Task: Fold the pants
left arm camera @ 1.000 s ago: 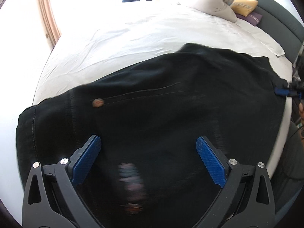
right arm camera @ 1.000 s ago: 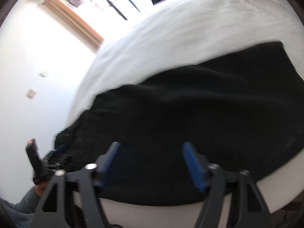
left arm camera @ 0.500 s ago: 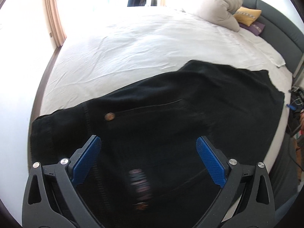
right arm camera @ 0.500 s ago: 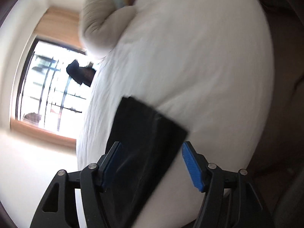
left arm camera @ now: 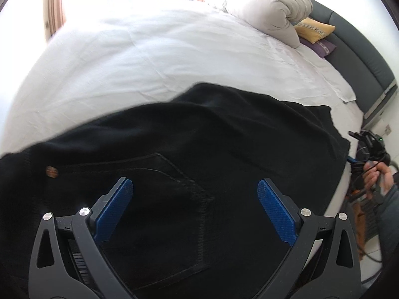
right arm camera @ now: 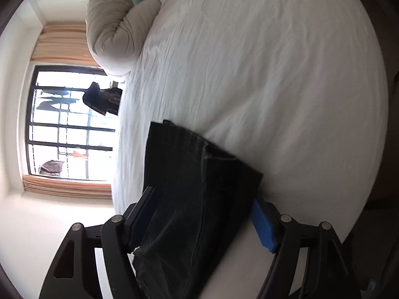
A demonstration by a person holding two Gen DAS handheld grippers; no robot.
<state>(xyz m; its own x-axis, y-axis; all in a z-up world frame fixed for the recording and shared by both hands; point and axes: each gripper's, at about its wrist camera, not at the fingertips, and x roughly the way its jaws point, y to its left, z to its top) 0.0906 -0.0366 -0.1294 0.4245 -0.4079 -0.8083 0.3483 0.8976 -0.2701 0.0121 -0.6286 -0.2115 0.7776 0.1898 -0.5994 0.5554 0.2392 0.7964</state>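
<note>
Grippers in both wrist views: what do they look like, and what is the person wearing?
Left gripper and right gripper: black angular frames with triangular cutouts and silver screws, textured blue pads on the fingers. Cables trail by the hand; its sleeve is grey.

A wide bed (left arm camera: 154, 57) covered by a white, lightly creased sheet (right arm camera: 261, 74) carries everything here. Black pants (left arm camera: 199, 154) lie spread flat across its near part, back pocket facing up, a small copper-coloured button (left arm camera: 51, 172) showing near the waistband at the left, and the leg ends (right arm camera: 199, 164) lying close to the bed's edge. At the head end a rolled-up, off-white duvet (left arm camera: 269, 7) rests on the sheet. Just beside it lie a yellow cushion (left arm camera: 315, 30) and, partly under that, a purple cushion (left arm camera: 324, 47), both against the dark grey headboard (left arm camera: 361, 57).
</note>
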